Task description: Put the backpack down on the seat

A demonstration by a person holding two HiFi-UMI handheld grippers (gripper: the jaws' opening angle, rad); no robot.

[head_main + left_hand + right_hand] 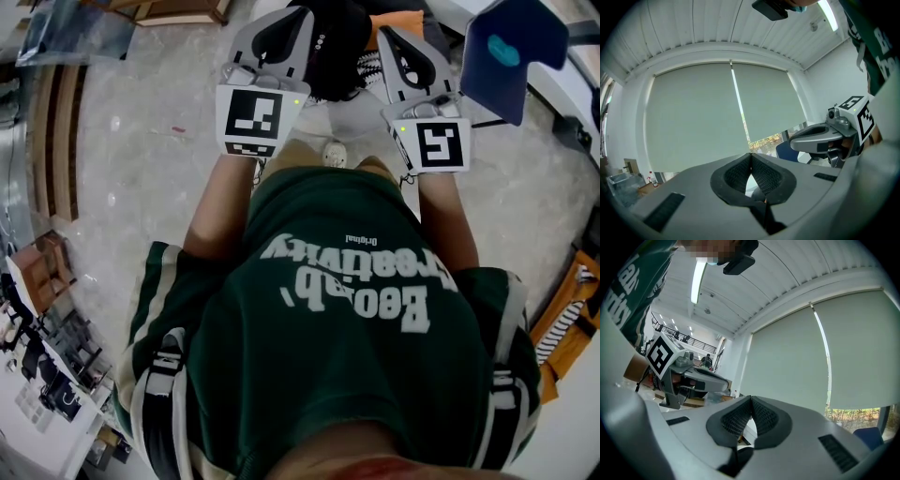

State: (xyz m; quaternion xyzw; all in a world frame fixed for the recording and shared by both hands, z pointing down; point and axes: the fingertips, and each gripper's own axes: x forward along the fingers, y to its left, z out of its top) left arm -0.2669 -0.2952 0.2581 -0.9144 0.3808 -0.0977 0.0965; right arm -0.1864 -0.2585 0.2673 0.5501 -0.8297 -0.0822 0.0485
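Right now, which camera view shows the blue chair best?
The head view: the blue chair shows large at upper right. The left gripper view gives only a small blue piece beyond the jaws; the right gripper view only a sliver at its lower right edge.

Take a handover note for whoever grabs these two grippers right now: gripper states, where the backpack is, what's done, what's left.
Left gripper: shut, nothing between its jaws.
Right gripper: shut, also empty. Both held out level, side by side.
Black bag, likely the backpack: ahead between the grippers, in neither's grip.
Blue chair: front right.
Done: cannot tell whether the bag rests on a seat.
Left: check that; if not, seat it.
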